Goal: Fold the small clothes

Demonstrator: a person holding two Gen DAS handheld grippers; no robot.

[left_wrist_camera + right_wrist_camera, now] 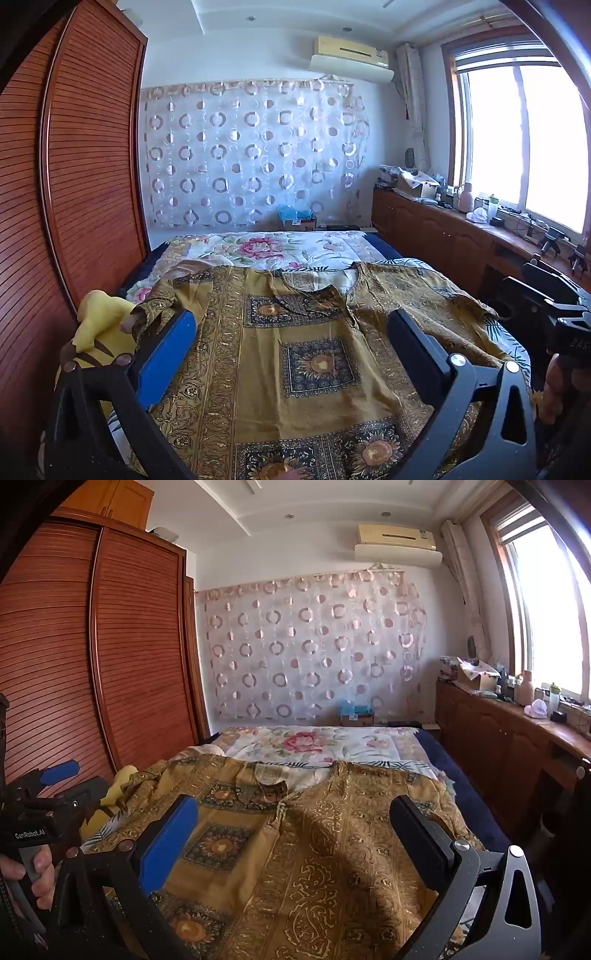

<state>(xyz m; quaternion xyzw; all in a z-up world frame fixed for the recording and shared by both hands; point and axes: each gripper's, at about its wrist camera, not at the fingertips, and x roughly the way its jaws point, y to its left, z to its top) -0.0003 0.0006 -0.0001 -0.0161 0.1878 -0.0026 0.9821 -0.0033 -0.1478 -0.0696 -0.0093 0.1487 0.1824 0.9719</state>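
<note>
shirt: mustard patterned shirt [314,354] spread flat on the floral bedspread [280,247]
left gripper [291,325]: jaws wide apart – holding nothing, above the shirt
right gripper [295,812]: wide apart too – empty

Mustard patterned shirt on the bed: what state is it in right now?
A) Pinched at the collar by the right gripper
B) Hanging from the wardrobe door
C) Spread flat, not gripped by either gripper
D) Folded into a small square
C: the mustard patterned shirt lies spread across the bed, while the left gripper and right gripper hover open above it.
</note>
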